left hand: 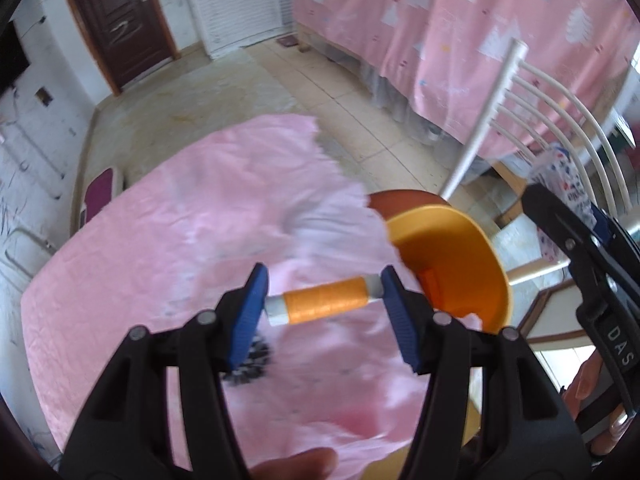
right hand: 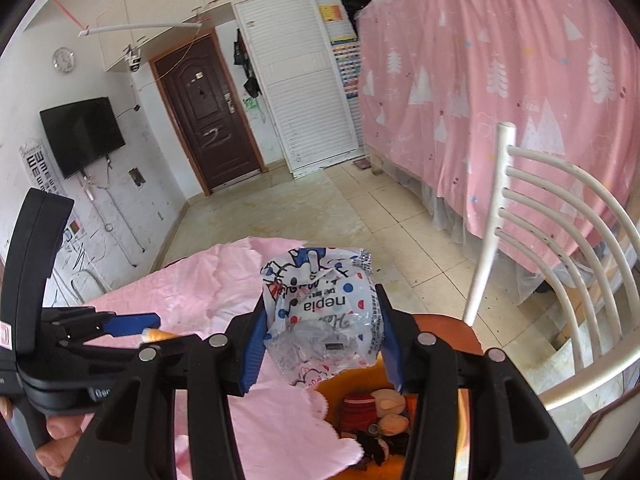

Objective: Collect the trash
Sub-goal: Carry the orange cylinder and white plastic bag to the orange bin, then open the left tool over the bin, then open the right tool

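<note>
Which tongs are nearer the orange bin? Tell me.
Right. The right tongs hold the tissue wrapper directly over the orange bin; the left tongs, holding the thread spool, sit beside it over the pink cloth.

A white chair (right hand: 560,264) stands near a pink curtain (right hand: 500,80) and brown door (right hand: 208,120)

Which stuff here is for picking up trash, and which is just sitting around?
For the job:
- left tool gripping orange thread spool
- right tool gripping crumpled tissue packet
- orange bin with trash inside

Just around:
- pink tablecloth
- white chair
- TV
- brown door
</note>
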Tool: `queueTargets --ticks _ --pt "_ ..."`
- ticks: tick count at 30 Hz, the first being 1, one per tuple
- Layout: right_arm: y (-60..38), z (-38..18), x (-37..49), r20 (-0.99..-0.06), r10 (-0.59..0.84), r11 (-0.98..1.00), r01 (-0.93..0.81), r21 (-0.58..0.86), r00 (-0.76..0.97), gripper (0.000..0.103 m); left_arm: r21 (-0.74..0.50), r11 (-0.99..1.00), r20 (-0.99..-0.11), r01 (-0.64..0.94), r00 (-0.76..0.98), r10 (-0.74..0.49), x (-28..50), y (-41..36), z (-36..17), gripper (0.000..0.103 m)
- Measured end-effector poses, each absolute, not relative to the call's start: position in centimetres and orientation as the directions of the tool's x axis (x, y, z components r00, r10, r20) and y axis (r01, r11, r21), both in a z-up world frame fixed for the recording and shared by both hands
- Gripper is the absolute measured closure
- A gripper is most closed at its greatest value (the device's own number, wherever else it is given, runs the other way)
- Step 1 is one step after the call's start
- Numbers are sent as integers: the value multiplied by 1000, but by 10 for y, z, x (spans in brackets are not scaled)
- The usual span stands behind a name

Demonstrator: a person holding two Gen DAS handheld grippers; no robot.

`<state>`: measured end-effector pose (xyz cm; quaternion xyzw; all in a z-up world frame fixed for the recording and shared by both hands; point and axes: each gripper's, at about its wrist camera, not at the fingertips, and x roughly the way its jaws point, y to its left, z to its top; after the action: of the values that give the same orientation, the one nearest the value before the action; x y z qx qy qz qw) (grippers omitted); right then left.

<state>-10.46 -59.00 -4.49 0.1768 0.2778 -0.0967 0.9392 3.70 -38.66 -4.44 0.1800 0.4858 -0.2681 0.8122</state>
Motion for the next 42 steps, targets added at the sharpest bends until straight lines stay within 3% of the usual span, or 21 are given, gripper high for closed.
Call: queueTargets --ticks 15,17,27,30,34,42 --pt "-629 -50 -131 -537 -131 878 349 327 833 65 -3 658 -890 753 298 -345 -4 -454 -52 45" --pt "-630 -50 -131 -538 -131 876 352 331 833 65 -4 656 -892 755 295 -344 -3 -456 -54 36" --pt "-616 -59 -122 -566 -108 890 333 311 817 63 -63 718 -886 693 292 -359 14 -420 -52 36" --pt "-611 -63 -117 -580 -104 897 328 296 808 60 -77 737 -872 672 313 -376 17 -400 -46 36" --pt "-605 -65 -114 -587 -100 896 329 297 803 40 -97 763 -853 639 342 -395 21 -371 -38 36" --pt "-580 -57 -102 -586 -90 914 300 272 805 39 -104 797 -821 595 401 -407 22 -335 -25 36"
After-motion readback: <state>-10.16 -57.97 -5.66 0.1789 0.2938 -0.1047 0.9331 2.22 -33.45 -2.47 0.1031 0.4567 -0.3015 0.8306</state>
